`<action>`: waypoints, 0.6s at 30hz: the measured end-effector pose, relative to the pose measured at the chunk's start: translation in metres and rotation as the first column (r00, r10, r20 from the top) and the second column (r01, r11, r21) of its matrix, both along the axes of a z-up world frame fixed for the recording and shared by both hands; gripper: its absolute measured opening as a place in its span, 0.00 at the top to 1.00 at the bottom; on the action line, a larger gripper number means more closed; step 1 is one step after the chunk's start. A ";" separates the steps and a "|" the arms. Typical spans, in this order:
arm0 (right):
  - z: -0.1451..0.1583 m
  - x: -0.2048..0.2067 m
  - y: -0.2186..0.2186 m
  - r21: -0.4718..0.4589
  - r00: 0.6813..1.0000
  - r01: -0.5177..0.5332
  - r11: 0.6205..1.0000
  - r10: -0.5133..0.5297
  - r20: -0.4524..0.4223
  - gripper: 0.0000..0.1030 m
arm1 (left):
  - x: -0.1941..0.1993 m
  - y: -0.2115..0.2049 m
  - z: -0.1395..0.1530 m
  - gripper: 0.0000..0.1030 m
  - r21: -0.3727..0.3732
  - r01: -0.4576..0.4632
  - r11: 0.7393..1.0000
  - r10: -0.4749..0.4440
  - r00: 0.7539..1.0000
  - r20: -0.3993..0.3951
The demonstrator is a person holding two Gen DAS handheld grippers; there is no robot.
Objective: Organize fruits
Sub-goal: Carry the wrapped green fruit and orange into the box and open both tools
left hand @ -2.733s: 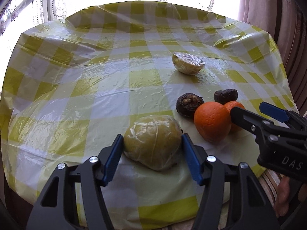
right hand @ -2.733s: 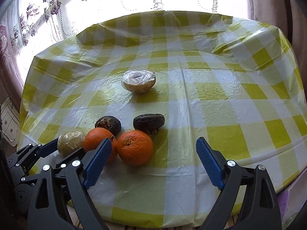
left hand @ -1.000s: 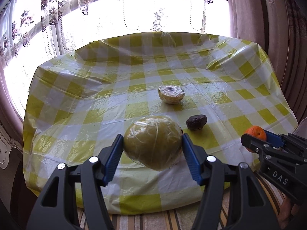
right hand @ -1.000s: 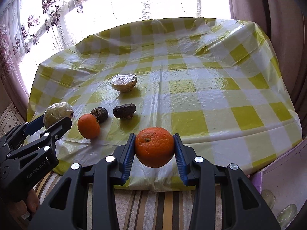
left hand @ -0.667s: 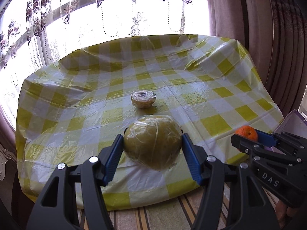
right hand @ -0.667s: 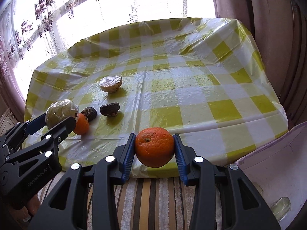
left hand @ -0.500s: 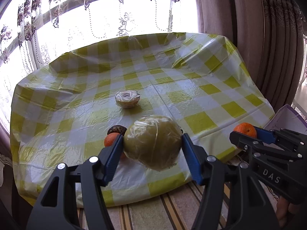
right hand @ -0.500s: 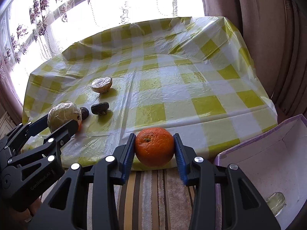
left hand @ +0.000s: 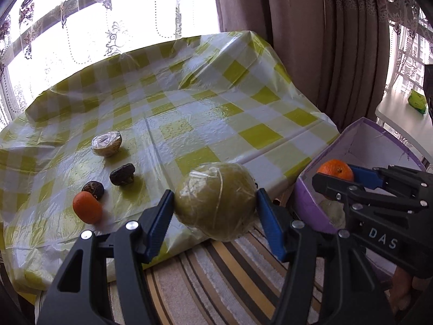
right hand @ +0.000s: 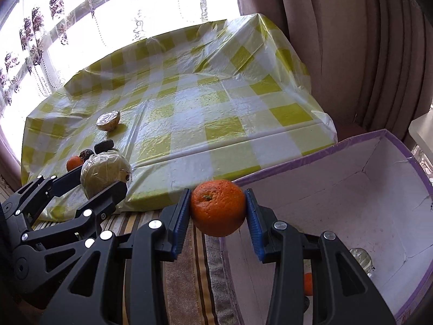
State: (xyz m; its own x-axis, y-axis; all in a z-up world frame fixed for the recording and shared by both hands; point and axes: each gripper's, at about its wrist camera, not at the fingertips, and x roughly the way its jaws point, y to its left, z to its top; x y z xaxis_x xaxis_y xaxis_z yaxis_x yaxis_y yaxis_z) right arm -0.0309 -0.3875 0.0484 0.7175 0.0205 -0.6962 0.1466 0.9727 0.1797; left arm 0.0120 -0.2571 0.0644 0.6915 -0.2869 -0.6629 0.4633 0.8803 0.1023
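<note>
A table [left hand: 189, 113] under a glossy, crinkled plastic cloth checked yellow and white fills both views, with heavy pleated curtains [left hand: 338, 54] to its right and a lace one across the bright window. Beside the table's near corner sits a box [right hand: 351, 211] with a purple rim and white, scuffed cardboard walls, standing on a striped rug [left hand: 216, 284]. The left gripper [left hand: 213, 211], black with blue ribbed pads, is clamped on a big round yellow-green fruit [left hand: 215, 200] wrapped in clingy film, held off the table's edge above the rug. The right gripper [right hand: 218, 208] is squeezed tight on an orange [right hand: 217, 207] with pitted skin and a small green stem scar, just at the box's near-left rim. On the cloth lie a wrapped half fruit [left hand: 106, 144] with its flat cut face up, two dark, wrinkled fruits [left hand: 122, 174] close together, and a smooth small orange [left hand: 87, 207] touching the nearer dark one. The left view alone shows a white side table [left hand: 400, 124] past the box with a green thing [left hand: 418, 100] on it, and a pale wrapped lump low inside the box. The right view alone opens the box's floor: a clear wrapped ball [right hand: 361, 260] in the far corner and a sliver of orange [right hand: 308, 284] behind the gripper's frame.
</note>
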 end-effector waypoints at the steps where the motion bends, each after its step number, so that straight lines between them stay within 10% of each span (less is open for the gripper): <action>1: 0.000 -0.003 -0.006 0.001 1.000 0.010 1.000 -0.010 -0.002 0.62 | -0.002 -0.005 -0.002 0.40 0.000 0.015 1.000 -0.015 1.000 -0.004; 18: -0.033 -0.057 -0.109 -0.115 0.960 0.231 0.966 -0.246 -0.137 0.62 | -0.039 -0.099 -0.024 0.40 -0.038 0.350 0.936 -0.351 0.935 -0.053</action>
State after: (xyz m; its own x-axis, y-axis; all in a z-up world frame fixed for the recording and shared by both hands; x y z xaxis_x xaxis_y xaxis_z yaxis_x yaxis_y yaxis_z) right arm -0.0879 -0.4962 0.0149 0.5812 -0.2115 -0.7858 0.3946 0.9178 0.0448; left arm -0.0269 -0.3564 0.0409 0.5041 -0.5230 -0.6873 0.7473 0.6630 0.0436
